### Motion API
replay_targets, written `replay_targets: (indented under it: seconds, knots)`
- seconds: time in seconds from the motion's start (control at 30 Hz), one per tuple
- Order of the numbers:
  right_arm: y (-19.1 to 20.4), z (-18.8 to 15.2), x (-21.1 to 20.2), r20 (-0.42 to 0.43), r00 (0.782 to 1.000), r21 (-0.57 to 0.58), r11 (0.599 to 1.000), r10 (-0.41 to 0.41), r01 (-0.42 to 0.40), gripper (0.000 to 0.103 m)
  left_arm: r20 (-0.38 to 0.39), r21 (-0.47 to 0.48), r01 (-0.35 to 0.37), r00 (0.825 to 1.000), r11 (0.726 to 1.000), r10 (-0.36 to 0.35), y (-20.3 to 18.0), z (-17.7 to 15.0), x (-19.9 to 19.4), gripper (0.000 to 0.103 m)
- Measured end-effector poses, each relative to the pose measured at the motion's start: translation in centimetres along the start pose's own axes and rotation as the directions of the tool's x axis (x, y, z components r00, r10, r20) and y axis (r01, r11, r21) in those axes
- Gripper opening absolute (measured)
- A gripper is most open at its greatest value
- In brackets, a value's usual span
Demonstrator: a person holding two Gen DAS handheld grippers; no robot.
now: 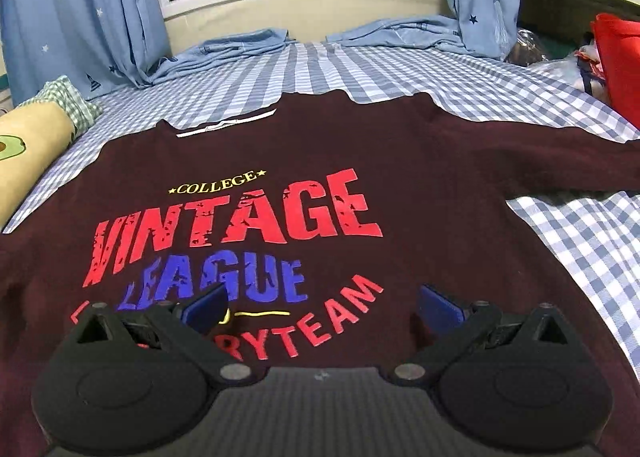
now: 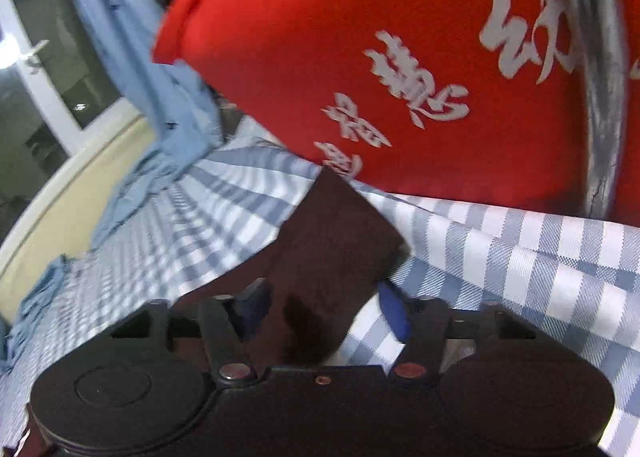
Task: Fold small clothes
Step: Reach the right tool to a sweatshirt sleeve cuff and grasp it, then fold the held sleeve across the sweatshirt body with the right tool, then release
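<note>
Sleeve (image 2: pixel 336 241) between right tongs (image 2: pixel 324 311) (maroon)

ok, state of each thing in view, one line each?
sweatshirt: spread flat on the bed, print up, unfolded
sleeve: stretched out towards the red bag, its end between the right fingers
left gripper: open, over the print, holding nothing
right gripper: part-closed around the sleeve; pad contact unclear
red bag: upright at the bed's edge
curtains: drawn aside, window bare
</note>
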State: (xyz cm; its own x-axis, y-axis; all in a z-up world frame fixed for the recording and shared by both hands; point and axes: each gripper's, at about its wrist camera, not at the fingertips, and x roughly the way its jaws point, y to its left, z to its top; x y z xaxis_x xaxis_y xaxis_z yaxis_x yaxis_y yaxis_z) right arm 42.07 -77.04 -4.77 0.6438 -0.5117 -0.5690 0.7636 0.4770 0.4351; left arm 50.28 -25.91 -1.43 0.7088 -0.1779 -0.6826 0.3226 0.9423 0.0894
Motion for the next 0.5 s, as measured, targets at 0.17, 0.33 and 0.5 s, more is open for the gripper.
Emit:
replay_targets:
  seconds: [0.17,0.33,0.5]
  knots:
    - [-0.7,0.7,1.4,0.014,1.0,0.103,0.995,-0.011,0.01,0.01,0.016,-0.045,0.013,1.0,0.999,-0.013,2.5,1.0,-1.3,0.102]
    - [4.2,2.2,-1.7,0.128,0.991,-0.087,0.996,0.029,-0.018,0.009,0.028,-0.146,0.037,0.999,0.989,-0.034,6.0,2.6,-2.5,0.102]
    - [15.7,1.3,-8.3,0.26,0.938,-0.5,0.863,0.227,-0.07,0.008,0.095,-0.214,0.04,0.995,0.976,-0.02,9.6,4.1,-3.8,0.102]
